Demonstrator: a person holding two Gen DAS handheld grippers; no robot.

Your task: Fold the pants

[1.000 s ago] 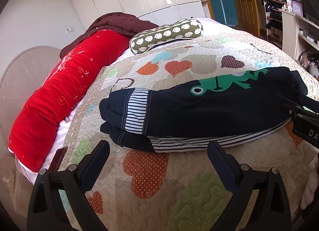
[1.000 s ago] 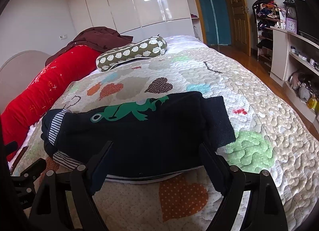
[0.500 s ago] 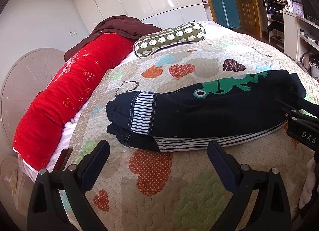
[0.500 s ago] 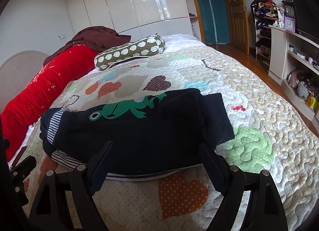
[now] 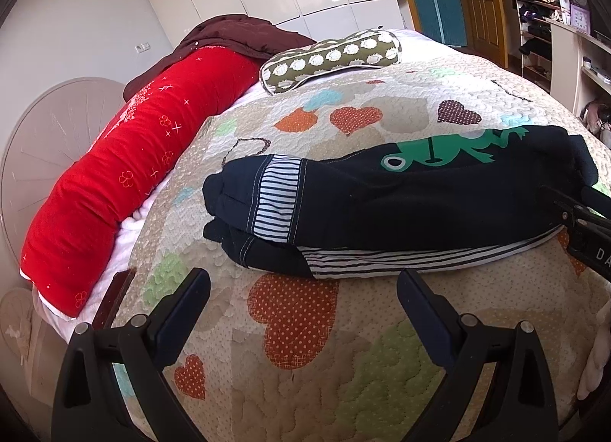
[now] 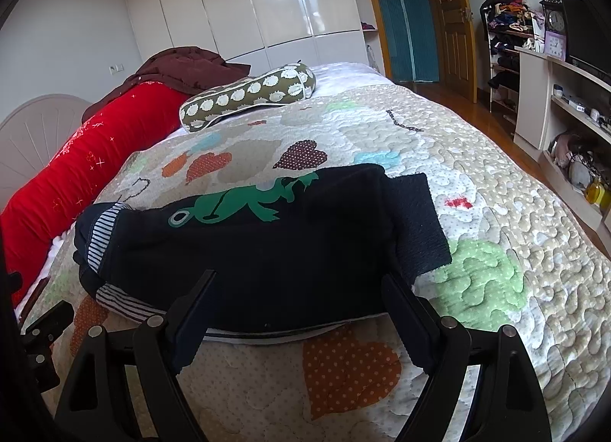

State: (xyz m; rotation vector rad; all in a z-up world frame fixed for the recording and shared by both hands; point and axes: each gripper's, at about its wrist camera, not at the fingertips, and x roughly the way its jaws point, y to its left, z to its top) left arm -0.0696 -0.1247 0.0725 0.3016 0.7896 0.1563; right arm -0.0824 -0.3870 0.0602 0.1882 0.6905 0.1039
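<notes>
Dark navy pants (image 5: 401,205) with a green frog print and striped trim lie folded in a long bundle across the quilted bedspread (image 5: 305,346); they also show in the right wrist view (image 6: 267,247). My left gripper (image 5: 303,283) is open and empty, just in front of the bundle's striped lower edge. My right gripper (image 6: 298,287) is open and empty, its fingertips at the near edge of the pants. The right gripper's body shows at the right edge of the left wrist view (image 5: 584,228).
A long red bolster (image 5: 126,174) lies along the left, with a maroon garment (image 5: 236,35) on its far end. A green patterned pillow (image 5: 332,60) lies behind. White wardrobes, a door and shelves (image 6: 565,98) stand beyond the bed.
Both grippers have pulled back slightly from the pants and risen a little; the pants lie unmoved. Both stay open.
</notes>
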